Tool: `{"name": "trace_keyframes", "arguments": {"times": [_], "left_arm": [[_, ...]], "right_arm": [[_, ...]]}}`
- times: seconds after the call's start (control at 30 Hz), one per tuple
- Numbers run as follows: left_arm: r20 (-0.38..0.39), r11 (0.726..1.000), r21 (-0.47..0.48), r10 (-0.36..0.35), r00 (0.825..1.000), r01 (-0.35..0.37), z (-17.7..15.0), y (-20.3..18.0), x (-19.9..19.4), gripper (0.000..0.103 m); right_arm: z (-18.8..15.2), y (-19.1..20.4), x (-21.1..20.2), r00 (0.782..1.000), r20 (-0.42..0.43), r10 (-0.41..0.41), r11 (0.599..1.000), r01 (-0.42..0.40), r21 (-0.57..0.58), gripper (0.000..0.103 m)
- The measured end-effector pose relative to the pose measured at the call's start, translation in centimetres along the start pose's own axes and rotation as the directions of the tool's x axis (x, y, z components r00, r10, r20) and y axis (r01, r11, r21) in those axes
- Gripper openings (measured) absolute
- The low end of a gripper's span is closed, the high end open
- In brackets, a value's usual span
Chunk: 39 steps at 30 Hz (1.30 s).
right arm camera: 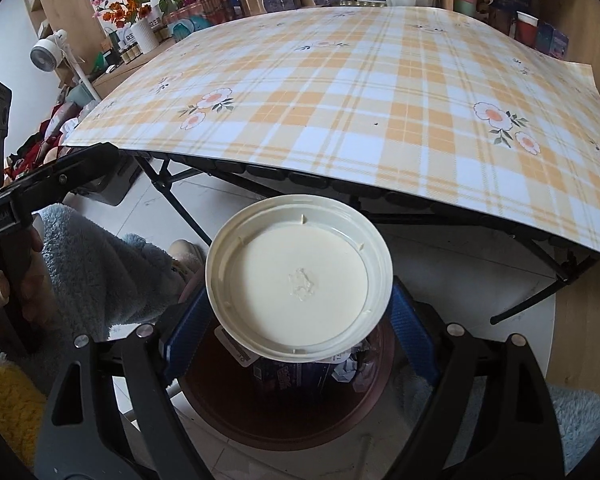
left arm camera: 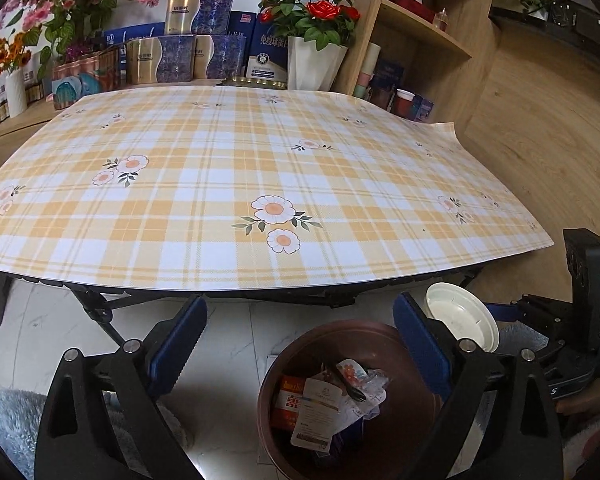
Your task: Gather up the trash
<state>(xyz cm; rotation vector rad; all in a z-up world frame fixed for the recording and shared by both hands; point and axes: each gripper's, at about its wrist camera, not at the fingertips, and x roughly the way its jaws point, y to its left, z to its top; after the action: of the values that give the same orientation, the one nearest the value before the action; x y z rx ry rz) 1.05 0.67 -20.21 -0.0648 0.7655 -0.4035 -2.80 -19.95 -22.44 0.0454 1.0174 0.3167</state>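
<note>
The right gripper point(right arm camera: 296, 344) has its blue pads clamped on the edges of a white plastic lid point(right arm camera: 298, 278), held with the underside facing up and hanging directly over the brown bin point(right arm camera: 260, 420). From where I stand that placement makes sense: the bin sits on the floor just in front of the table's near edge, so anything released here should fall straight in rather than onto the tiles. The wide spread of the jaws looks to be set by the lid's own width, not by slack in the hold. The left gripper point(left arm camera: 300, 344) is beside it, also above the bin, with its jaws spread wide and nothing between them; I judge it has nothing left to hand over and is just staying out of the way. In the left wrist view the lid point(left arm camera: 462, 316) shows just past that gripper's right finger, above the far rim of the bin point(left arm camera: 276, 432). Inside the bin lie crumpled wrappers point(left arm camera: 340, 396) and packets, so most of the collecting seems done. The checked tablecloth point(left arm camera: 260, 168), behind the bin, carries no litter that I can see. The lid looks like the last piece, and letting go cleanly is what remains.
</note>
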Motion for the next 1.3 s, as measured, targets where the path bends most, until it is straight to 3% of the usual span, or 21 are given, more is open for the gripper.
{"name": "trace_keyframes", "arguments": {"times": [0.27,0.47,0.9,1.1,1.3], "left_arm": [[-0.005,1.000,0.004,0.001,1.000,-0.001,-0.2,0.0,0.2,0.092],[-0.011,1.000,0.005,0.004,1.000,-0.004,-0.3,-0.1,0.3,0.092],[-0.009,1.000,0.006,0.007,1.000,-0.007,-0.3,-0.2,0.3,0.092],[0.048,0.997,0.037,0.073,0.996,-0.075,1.2,-0.6,-1.5,0.096],[0.160,0.987,0.082,0.124,0.979,-0.139,6.2,-1.9,-5.8,0.097]], "right_arm": [[0.0,-0.2,0.2,1.000,-0.007,0.000,1.000,0.001,0.004,0.086],[0.0,-0.2,0.2,1.000,-0.011,-0.014,1.000,0.014,0.005,0.096],[0.1,-0.5,0.2,1.000,-0.013,-0.027,1.000,0.027,0.016,0.097],[1.8,-1.6,-2.8,0.990,0.093,-0.102,0.994,0.098,0.047,0.097],[6.8,-2.6,-9.3,0.959,0.242,-0.150,0.988,0.138,0.069,0.097]]}}
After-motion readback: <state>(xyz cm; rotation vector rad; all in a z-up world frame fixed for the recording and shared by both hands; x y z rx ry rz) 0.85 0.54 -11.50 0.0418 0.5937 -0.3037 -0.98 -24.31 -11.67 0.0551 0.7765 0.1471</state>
